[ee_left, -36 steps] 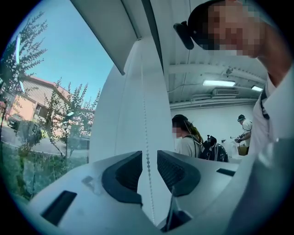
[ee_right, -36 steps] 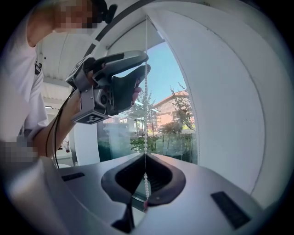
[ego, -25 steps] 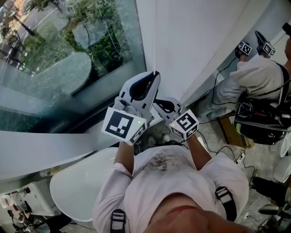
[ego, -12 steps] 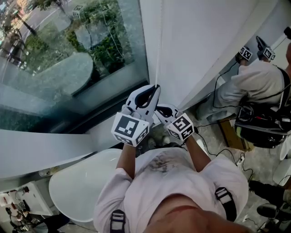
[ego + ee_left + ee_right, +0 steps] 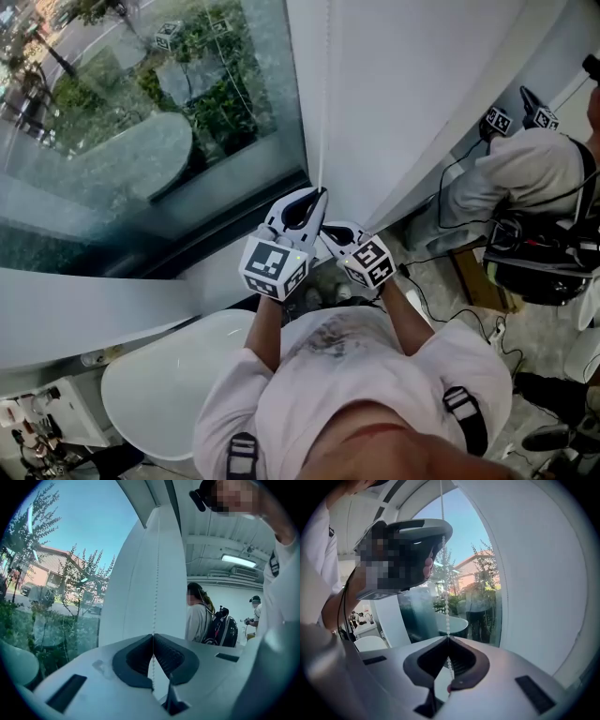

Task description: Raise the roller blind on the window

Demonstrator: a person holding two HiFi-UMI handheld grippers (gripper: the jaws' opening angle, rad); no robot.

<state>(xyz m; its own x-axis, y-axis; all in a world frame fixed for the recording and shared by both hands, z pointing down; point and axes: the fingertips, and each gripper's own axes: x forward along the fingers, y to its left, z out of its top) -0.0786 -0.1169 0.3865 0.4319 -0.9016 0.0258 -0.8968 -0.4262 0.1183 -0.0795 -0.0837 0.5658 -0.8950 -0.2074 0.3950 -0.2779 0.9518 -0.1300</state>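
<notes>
No legible text, apparently.

Two claws: left claw [image 5: 320, 194] and right claw [image 5: 325, 232], with one marker cube [image 5: 272, 267] on each. One bead chain [image 5: 325, 103], one roller blind [image 5: 422, 75], one window [image 5: 141, 122]. One white round tabletop [image 5: 169, 384] below. One other person [image 5: 534, 164] at the right, with two more marker cubes [image 5: 497, 122].

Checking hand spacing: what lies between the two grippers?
A short stretch of bead chain, running from right gripper up to left gripper, seen in the right gripper view.
</notes>
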